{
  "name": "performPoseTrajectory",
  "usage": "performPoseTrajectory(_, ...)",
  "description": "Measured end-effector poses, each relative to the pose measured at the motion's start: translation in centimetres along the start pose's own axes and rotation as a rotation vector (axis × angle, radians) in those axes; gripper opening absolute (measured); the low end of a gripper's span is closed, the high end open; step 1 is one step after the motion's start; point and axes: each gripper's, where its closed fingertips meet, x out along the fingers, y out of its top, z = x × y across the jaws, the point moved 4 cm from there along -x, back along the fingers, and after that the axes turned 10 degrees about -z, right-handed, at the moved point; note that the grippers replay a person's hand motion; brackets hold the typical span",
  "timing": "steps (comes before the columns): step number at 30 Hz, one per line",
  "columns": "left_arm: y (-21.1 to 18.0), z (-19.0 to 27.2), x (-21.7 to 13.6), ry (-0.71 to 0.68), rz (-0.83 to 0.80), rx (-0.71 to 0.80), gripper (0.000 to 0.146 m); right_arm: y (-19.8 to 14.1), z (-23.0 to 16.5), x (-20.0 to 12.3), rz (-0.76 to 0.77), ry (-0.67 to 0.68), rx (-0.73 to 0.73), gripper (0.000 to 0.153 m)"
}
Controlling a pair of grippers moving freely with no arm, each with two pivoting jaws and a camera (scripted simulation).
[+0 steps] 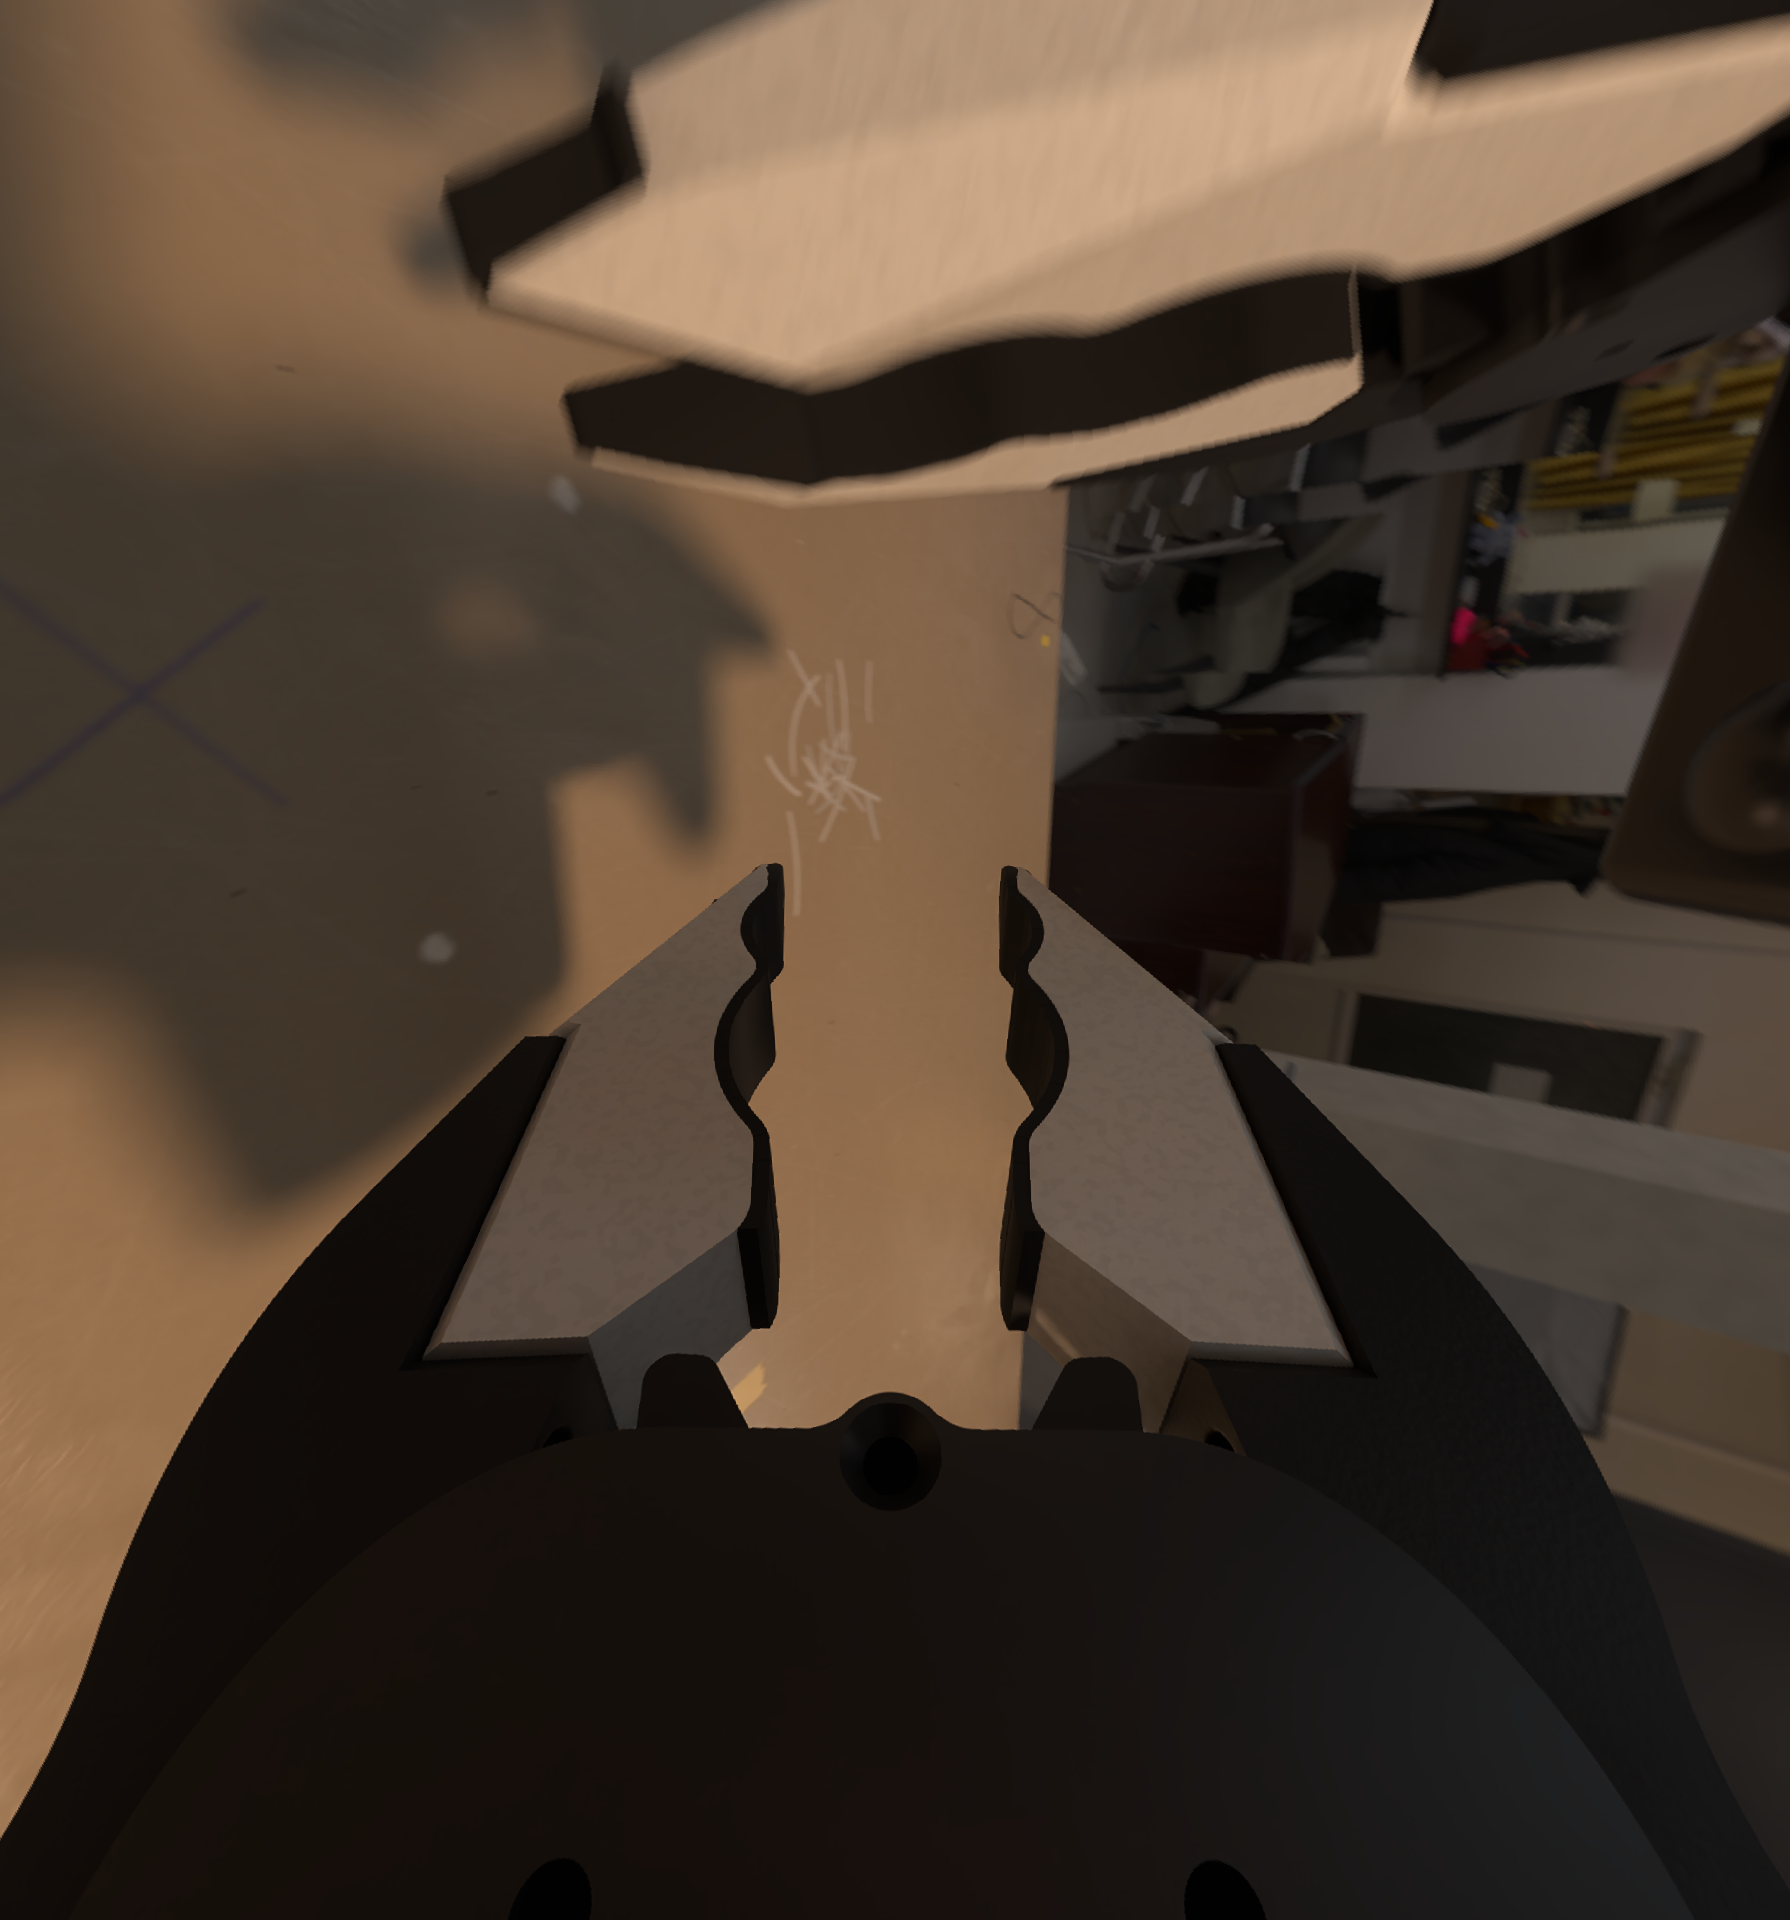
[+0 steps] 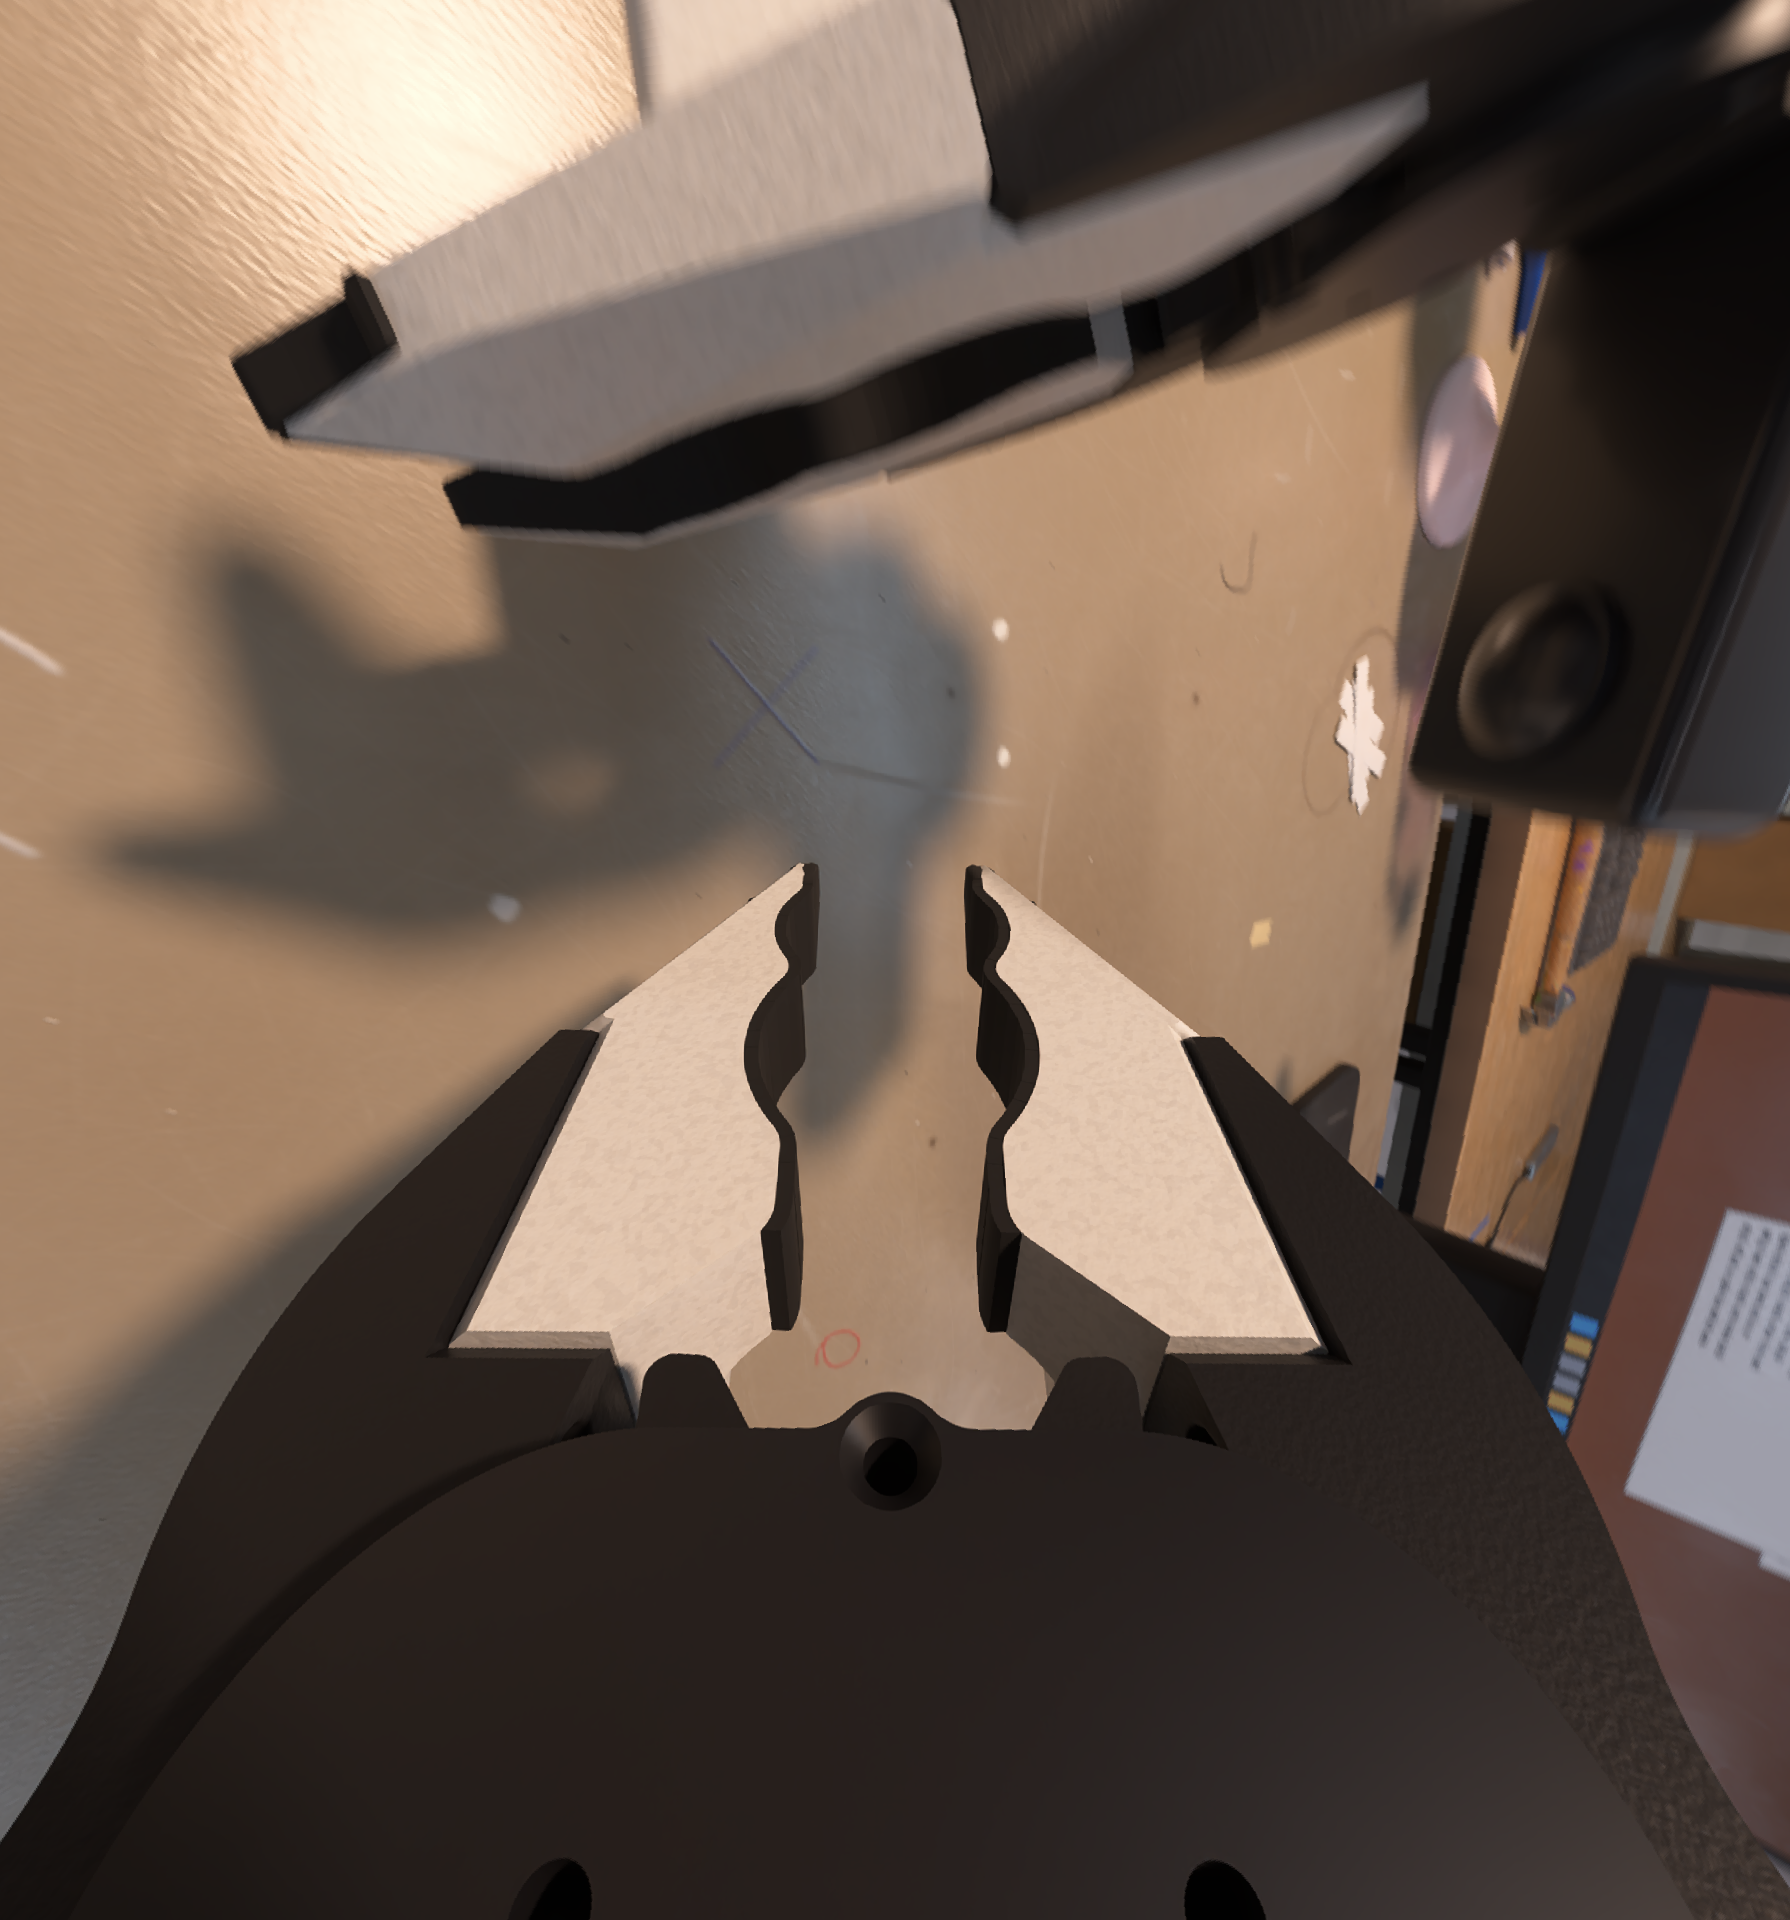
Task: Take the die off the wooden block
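Two grippers, left gripper (image 1: 891, 883) and right gripper (image 2: 891, 883), hover parted and empty above the tabletop (image 2: 195, 1039); neither die nor block shows, so finding them comes next.

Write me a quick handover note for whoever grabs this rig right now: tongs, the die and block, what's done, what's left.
Left tongs: open, nothing between the fingers, pointing down at the tan tabletop near its edge.
Right tongs: open, empty, over the same tabletop above a faint pencilled cross.
Each wrist view shows the other tongs close by, overhead, so the two are crowded together.
Die and wooden block: in neither view, so I cannot say where they are or whether the die is off the block.
Done: nothing that can be confirmed.
Left: find the block and die, grip the die, lift it off.
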Motion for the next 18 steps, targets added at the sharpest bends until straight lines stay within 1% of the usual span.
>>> performPoseTrajectory(3,-0.3,-0.9,-1.4,0.107,0.062,-0.013,0.041,-2.0,1.0,0.2,-0.028,-0.029,0.065,0.029)
performPoseTrajectory(5,-0.7,-1.7,-2.7,0.210,0.117,-0.024,0.041,-3.7,1.6,0.7,-0.041,-0.027,0.141,0.029)
performPoseTrajectory(7,-1.3,-2.8,-4.5,0.390,0.166,-0.029,0.041,-5.3,2.1,1.4,-0.031,-0.001,0.251,0.029)
performPoseTrajectory(9,-1.9,-3.9,-6.4,0.615,0.210,-0.032,0.041,-6.2,2.4,2.2,0.015,0.044,0.398,0.028)
performPoseTrajectory(11,-2.8,-4.9,-8.3,0.846,0.242,-0.042,0.041,-6.1,2.8,2.4,0.108,0.108,0.562,0.028)
performPoseTrajectory(13,-3.8,-5.5,-9.4,1.024,0.253,-0.064,0.041,-5.3,3.3,2.0,0.225,0.173,0.697,0.028)
performPoseTrajectory(15,-5.0,-5.7,-9.2,1.082,0.228,-0.075,0.042,-4.2,3.7,1.4,0.323,0.229,0.778,0.029)
performPoseTrajectory(18,-6.8,-5.6,-8.1,1.064,0.138,-0.073,0.042,-2.6,3.6,0.6,0.407,0.295,0.826,0.031)
